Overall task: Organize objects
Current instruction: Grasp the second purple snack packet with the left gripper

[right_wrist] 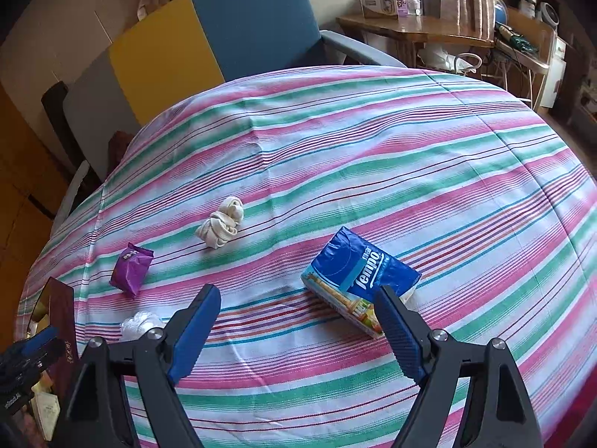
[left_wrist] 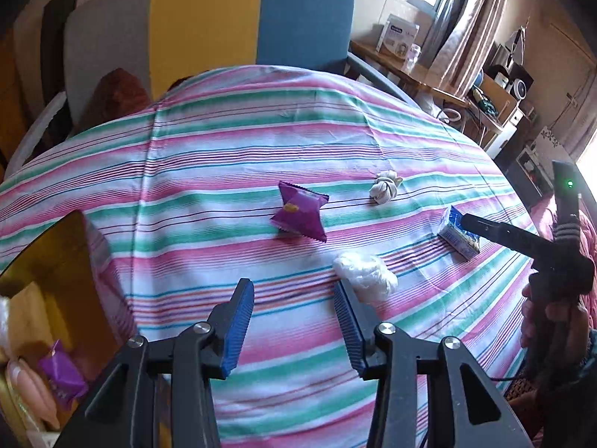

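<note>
A striped cloth (left_wrist: pixel 224 156) covers the table. On it lie a purple snack packet (left_wrist: pixel 300 211) (right_wrist: pixel 131 268), a knotted cream cloth (left_wrist: pixel 384 186) (right_wrist: pixel 221 222), a crumpled white plastic wad (left_wrist: pixel 365 277) (right_wrist: pixel 141 324) and a blue Tempo tissue pack (right_wrist: pixel 360 278) (left_wrist: pixel 459 238). My left gripper (left_wrist: pixel 294 291) is open and empty, with the white wad just past its right finger. My right gripper (right_wrist: pixel 298 295) is open, its right finger next to the tissue pack's near edge; it also shows in the left wrist view (left_wrist: pixel 470 222).
A gold-lined box (left_wrist: pixel 56 298) (right_wrist: pixel 56 317) sits at the table's left edge and holds another purple packet (left_wrist: pixel 61 373). A blue and yellow chair back (left_wrist: pixel 253 18) (right_wrist: pixel 246 18) stands behind the table. A wooden side table (right_wrist: pixel 410 30) with clutter stands at the far right.
</note>
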`<state>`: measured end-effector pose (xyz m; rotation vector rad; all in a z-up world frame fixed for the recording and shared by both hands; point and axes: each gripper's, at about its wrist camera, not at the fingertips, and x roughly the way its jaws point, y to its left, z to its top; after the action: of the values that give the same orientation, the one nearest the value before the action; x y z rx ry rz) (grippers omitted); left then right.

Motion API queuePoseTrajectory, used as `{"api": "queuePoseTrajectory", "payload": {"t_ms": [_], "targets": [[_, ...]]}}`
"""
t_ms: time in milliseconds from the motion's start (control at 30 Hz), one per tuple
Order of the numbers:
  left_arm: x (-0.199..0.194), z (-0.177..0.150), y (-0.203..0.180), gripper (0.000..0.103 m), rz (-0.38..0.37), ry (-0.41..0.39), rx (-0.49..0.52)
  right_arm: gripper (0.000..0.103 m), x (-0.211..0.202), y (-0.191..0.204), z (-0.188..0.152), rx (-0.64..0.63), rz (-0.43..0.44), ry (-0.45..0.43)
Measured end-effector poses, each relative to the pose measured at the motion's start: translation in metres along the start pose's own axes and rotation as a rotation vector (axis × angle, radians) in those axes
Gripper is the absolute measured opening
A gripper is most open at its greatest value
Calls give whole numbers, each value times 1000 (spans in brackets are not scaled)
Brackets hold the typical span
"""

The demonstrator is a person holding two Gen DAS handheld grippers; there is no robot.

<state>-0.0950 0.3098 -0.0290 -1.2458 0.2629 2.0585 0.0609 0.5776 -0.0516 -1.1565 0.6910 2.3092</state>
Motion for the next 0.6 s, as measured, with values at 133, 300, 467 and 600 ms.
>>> {"api": "queuePoseTrajectory", "payload": {"t_ms": [133,300,467,600], "targets": [[27,18,-6,45,12,41,28,85,0,-1,0,3,1,4],[53,43,-11,47,25,64,32,85,0,-2,1,12,9,6],[82,67,-23,48,56,83,89,85,0,-3,1,24,23,6],[111,76,-26,48,115,115,128,85,0,-5,2,33,31,7]]}}
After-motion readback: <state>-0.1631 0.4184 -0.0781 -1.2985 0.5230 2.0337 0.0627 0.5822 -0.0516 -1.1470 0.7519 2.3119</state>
